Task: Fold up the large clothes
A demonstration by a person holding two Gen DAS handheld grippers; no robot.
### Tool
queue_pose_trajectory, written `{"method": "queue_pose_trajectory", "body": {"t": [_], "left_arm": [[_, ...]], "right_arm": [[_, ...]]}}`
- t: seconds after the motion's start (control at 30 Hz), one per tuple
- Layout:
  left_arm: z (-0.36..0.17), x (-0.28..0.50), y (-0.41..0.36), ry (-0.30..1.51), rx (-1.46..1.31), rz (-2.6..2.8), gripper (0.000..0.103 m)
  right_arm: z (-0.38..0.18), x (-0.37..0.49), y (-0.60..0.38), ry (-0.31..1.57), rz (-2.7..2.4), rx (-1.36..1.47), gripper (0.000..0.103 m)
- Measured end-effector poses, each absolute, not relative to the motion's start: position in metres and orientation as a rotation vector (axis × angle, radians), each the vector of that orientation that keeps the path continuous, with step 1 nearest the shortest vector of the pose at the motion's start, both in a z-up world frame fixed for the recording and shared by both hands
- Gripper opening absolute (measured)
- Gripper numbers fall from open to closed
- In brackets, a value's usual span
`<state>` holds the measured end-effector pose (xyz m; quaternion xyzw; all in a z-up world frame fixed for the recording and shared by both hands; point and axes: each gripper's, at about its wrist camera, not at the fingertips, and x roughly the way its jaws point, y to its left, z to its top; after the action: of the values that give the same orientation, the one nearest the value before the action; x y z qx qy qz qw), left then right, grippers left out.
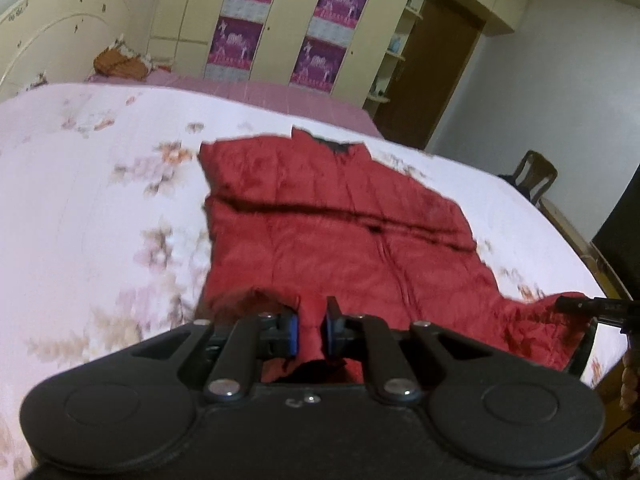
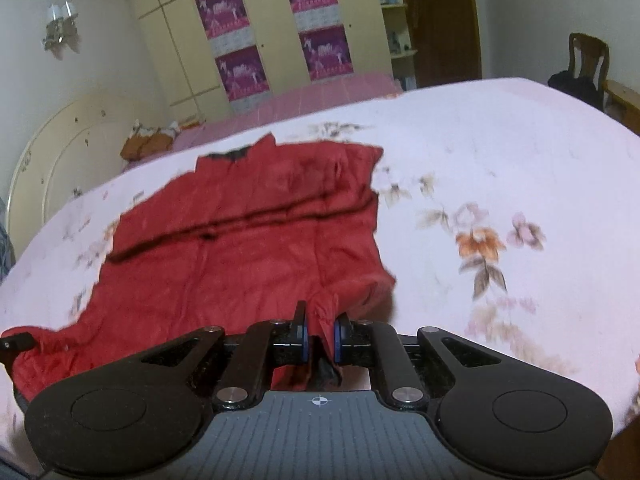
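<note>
A large red padded garment (image 1: 332,216) lies spread on the bed, its dark-lined collar at the far end. My left gripper (image 1: 311,330) is shut on the near hem, a pinch of red cloth standing up between its blue pads. In the right wrist view the same garment (image 2: 240,240) stretches away, and my right gripper (image 2: 320,334) is shut on the other near corner of the hem, with the cloth lifted into a ridge. The right gripper's tip (image 1: 572,304) shows at the right edge of the left wrist view, and the left gripper's tip (image 2: 18,342) at the left edge of the right wrist view.
The bed carries a white floral cover (image 1: 80,200) and a pink sheet (image 1: 256,94) beyond it. An orange bundle (image 1: 118,64) lies by the cream headboard (image 1: 48,28). Wardrobes (image 2: 276,28) with purple posters line the far wall. A wooden chair (image 2: 588,60) and a brown door (image 1: 436,76) stand to the right.
</note>
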<state>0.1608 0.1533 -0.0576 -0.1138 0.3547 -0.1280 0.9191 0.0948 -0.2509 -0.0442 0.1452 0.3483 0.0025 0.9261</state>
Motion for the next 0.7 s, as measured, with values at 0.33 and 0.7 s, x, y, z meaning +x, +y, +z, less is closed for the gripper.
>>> {"method": "queue_pose_trajectory", "body": {"t": [0.33, 0.7], "left_arm": [[-0.043, 0.251, 0.159, 0.66, -0.296, -0.202, 0.012], [-0.04, 0.392, 0.145, 0.628, -0.239, -0.101, 0.012]], "right_arm": [[-0.025, 0.184, -0.27, 0.628, -0.026, 0.324, 0.01], [-0.03, 0.333, -0.289, 0.619, -0.077, 0.385, 0.01]]}}
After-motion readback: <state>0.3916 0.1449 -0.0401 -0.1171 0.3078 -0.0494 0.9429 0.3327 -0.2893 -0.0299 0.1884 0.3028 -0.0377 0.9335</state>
